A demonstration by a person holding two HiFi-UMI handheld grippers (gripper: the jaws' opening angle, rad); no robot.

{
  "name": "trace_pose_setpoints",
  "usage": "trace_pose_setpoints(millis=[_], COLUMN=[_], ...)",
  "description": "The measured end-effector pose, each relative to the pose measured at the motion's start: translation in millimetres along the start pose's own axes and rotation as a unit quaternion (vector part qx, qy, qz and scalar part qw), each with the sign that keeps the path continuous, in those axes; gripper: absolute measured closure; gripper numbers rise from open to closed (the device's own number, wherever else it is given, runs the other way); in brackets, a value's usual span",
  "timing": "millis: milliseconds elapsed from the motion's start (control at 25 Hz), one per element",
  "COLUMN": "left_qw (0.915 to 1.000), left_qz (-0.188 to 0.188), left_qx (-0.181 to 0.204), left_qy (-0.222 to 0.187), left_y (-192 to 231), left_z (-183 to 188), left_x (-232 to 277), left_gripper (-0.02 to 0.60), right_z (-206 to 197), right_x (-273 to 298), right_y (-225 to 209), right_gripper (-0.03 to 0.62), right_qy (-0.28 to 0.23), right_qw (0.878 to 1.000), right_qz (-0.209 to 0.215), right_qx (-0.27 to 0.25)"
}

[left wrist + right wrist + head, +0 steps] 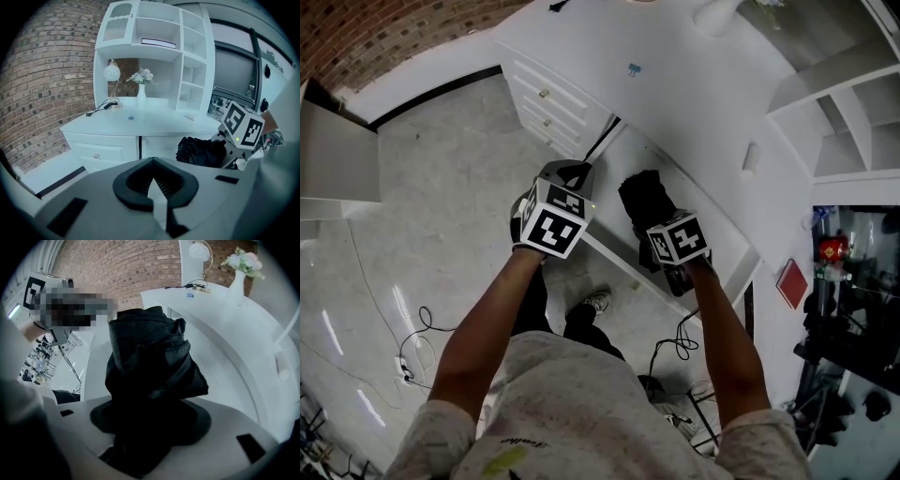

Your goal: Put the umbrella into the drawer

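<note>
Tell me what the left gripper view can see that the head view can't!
Only the left gripper view shows the book lying on a high shelf, and the jaws of the left gripper, together with nothing between them. Only the head view shows the person's arms, a shoe and cables on the floor. Both show the black umbrella held in the right gripper, the white desk and a small blue thing on it.

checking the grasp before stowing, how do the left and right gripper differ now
The left gripper has its jaws together on nothing; the right gripper is shut on the black umbrella. The left gripper sees the white desk plainly; the right gripper's outlook is largely filled by fabric. Both face that desk.
</note>
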State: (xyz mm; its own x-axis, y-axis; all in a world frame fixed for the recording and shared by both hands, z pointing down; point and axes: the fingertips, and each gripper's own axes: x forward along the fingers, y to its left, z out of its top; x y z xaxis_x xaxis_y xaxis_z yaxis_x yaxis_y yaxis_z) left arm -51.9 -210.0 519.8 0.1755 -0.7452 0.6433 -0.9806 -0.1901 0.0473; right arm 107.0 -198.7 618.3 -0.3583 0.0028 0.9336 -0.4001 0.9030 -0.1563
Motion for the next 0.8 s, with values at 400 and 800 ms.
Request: trace_pose_setpoints(millis=[400,800], left_qw=[0.9997,0.9988], left_qz=[-0.014,-0.033], left_qx=[0.012,0.029], left_qy=[0.015,0.021], left_y=[-3,-4], left_z=[-9,-10], left_x=[6,18], left_gripper=[0.584,0.584], right_z=[-8,-7], right_x=[17,33], right_y=[-1,-6], right_gripper=[0.342,0.342], right_qy=[0.015,0.026], right_qw=[1.0,0.999], right_qz=[0.004,0.0], right_qx=[0.022,0.035])
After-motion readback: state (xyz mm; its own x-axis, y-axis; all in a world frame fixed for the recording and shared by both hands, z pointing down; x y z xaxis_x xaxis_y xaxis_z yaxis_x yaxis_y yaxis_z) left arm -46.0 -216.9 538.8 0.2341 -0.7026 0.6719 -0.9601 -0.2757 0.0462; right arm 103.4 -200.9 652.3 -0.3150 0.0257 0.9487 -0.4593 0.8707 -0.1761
